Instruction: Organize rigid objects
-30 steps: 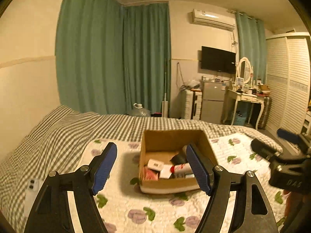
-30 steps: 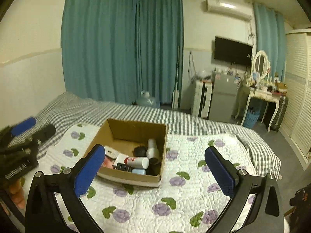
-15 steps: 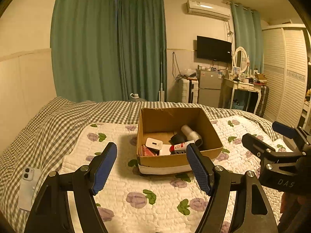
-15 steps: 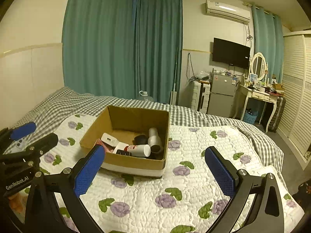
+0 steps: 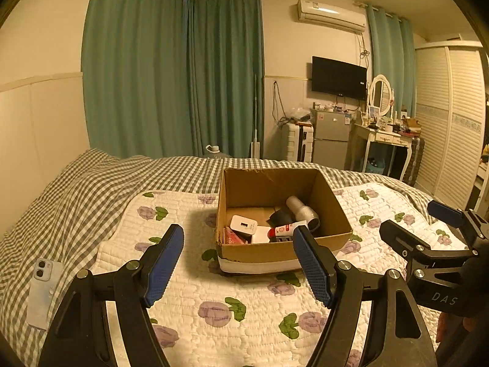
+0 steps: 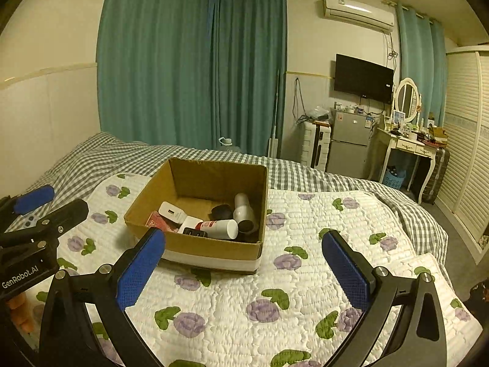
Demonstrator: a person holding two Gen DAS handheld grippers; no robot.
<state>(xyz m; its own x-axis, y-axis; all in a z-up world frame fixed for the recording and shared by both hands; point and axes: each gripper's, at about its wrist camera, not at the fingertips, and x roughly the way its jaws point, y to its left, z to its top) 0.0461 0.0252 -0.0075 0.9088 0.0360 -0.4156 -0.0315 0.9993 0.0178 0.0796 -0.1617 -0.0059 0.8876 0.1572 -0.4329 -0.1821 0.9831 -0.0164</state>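
An open cardboard box (image 5: 275, 250) (image 6: 211, 247) sits on the floral quilt of a bed. It holds several items: a white charger block (image 5: 243, 224) (image 6: 172, 212), a grey cylinder (image 5: 302, 209) (image 6: 244, 211), a white tube with a red label (image 6: 218, 227), a red packet (image 6: 159, 221) and dark items. My left gripper (image 5: 238, 260) is open and empty, held above the quilt in front of the box. My right gripper (image 6: 243, 267) is open and empty, to the box's right front; it also shows in the left wrist view (image 5: 428, 232).
A white phone (image 5: 42, 290) lies on the checked bedspread at the left. The floral quilt (image 6: 305, 275) stretches right of the box. Beyond the bed stand green curtains (image 5: 171, 76), a small fridge (image 5: 330, 140), a dressing table (image 5: 385, 140) and a wardrobe (image 5: 452, 122).
Both grippers have pulled back and risen a little from the box; more of the box's inside and the phone now show. Both stay open and empty.
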